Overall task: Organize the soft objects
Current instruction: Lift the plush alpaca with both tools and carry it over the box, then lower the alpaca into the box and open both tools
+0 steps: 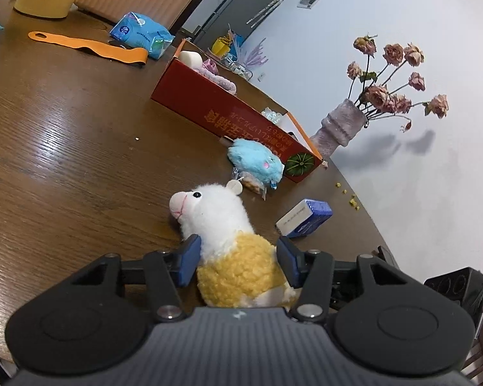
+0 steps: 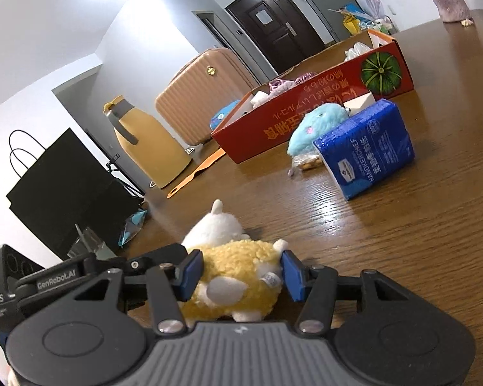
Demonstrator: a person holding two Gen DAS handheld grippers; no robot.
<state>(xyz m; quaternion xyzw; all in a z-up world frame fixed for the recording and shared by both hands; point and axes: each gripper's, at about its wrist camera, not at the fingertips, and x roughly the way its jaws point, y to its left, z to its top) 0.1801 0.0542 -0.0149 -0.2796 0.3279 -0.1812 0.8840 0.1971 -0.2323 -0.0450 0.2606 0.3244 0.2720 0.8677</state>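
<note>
you had both grippers on the same toy. the left gripper (image 1: 238,257) was clamped on the alpaca plush (image 1: 228,238) across its yellow body, both blue pads pressed into the fleece, the white head poking out ahead of the fingers. the right gripper (image 2: 240,273) was clamped on that alpaca plush (image 2: 235,276) from the rump end, its pads squeezing the yellow sides, and the left tool's black housing showed just beside it at the left edge of the right wrist view.

taking the red box (image 1: 228,112) as your landmark: the alpaca sat on the wooden table (image 1: 64,148) well in front of the box's long printed side. the blue plush (image 1: 256,162) lay against the box's near corner by the pumpkin picture, with a small snack packet (image 1: 251,183) just beside it. the blue tissue pack (image 1: 306,220) lay on the table near that corner. pink and white soft things (image 1: 209,70) were already inside the box. the vase of dried roses (image 1: 341,125) stood just behind the box.
</note>
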